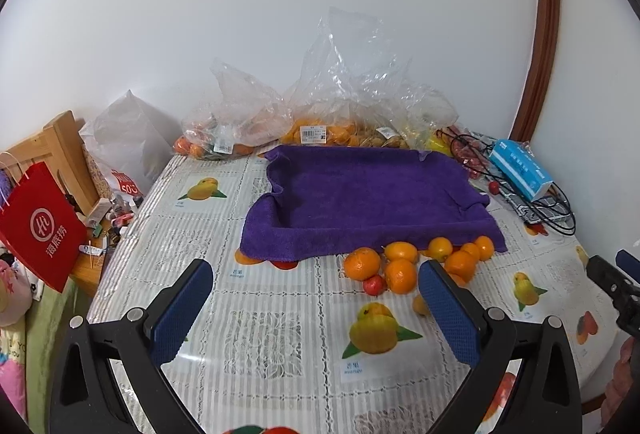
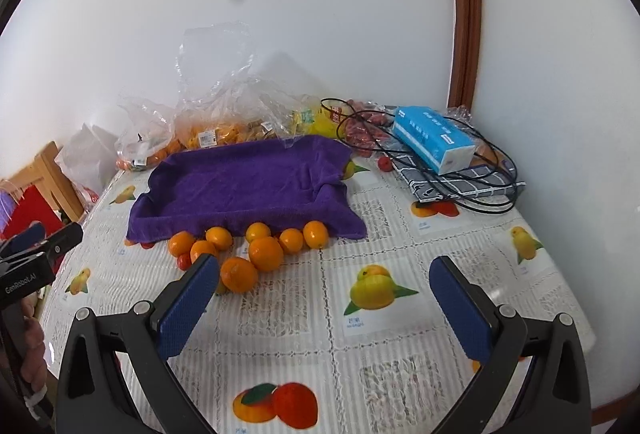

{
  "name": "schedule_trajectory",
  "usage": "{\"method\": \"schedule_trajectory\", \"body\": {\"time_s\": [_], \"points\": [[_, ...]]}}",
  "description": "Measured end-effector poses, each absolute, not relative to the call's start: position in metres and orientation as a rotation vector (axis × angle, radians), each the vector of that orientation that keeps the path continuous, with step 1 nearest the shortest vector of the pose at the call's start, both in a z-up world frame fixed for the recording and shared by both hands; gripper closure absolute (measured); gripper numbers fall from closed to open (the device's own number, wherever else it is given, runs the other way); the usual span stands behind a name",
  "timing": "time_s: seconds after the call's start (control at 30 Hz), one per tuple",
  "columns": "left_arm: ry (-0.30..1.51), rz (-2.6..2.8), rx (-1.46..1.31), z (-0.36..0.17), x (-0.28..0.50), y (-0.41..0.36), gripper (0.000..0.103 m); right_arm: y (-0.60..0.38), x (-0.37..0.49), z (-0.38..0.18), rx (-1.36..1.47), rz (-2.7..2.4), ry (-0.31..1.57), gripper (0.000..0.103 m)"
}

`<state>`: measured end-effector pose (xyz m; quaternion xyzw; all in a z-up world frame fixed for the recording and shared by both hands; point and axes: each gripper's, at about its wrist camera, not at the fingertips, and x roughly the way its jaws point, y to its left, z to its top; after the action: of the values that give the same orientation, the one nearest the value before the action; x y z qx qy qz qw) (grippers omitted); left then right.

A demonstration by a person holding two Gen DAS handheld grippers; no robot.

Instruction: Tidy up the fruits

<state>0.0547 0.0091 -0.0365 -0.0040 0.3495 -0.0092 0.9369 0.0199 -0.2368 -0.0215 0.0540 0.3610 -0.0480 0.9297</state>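
White "GenRobot.AI" lettering stood on the black left gripper (image 2: 24,280) body at the right gripper's far left, a round white logo above unreadable characters marked the red paper bag (image 1: 38,230) left of the left gripper, bag labels too small to read.

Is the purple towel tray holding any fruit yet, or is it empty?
Empty. The purple towel shows only bare cloth in both views; the oranges lie on the tablecloth along its near edge.

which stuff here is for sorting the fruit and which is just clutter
For the job: loose oranges; small red fruit; purple towel; left gripper and right gripper, both open.

Lying about: tissue box; black cable; red paper bag; plastic bags.
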Motion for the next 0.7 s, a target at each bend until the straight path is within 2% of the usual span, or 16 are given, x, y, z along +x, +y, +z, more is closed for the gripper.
{"method": "schedule_trajectory", "body": {"time_s": [0.23, 0.33, 0.4, 0.43, 0.5, 0.6, 0.7], "points": [[0.764, 0.011, 0.037, -0.061, 0.084, 0.005, 0.001, -0.244, 0.047, -0.041, 0.072, -0.121, 0.755, 0.001], [0.803, 0.010, 0.020, -0.076, 0.100, 0.005, 0.001, -0.247, 0.058, -0.052, 0.064, -0.107, 0.756, 0.005], [0.811, -0.003, 0.011, -0.083, 0.108, 0.006, 0.001, -0.247, 0.067, -0.060, 0.059, -0.103, 0.778, 0.012], [0.811, -0.015, 0.009, -0.086, 0.110, 0.006, 0.004, -0.247, 0.072, -0.066, 0.053, -0.097, 0.787, 0.015], [0.810, -0.034, 0.004, -0.091, 0.114, 0.005, 0.007, -0.247, 0.081, -0.077, 0.049, -0.084, 0.811, 0.033], [0.803, -0.047, 0.011, -0.098, 0.121, 0.003, 0.008, -0.249, 0.096, -0.096, 0.065, -0.057, 0.851, 0.048], [0.801, -0.040, 0.025, -0.104, 0.128, 0.002, 0.008, -0.251, 0.115, -0.113, 0.092, -0.033, 0.882, 0.056]]}}
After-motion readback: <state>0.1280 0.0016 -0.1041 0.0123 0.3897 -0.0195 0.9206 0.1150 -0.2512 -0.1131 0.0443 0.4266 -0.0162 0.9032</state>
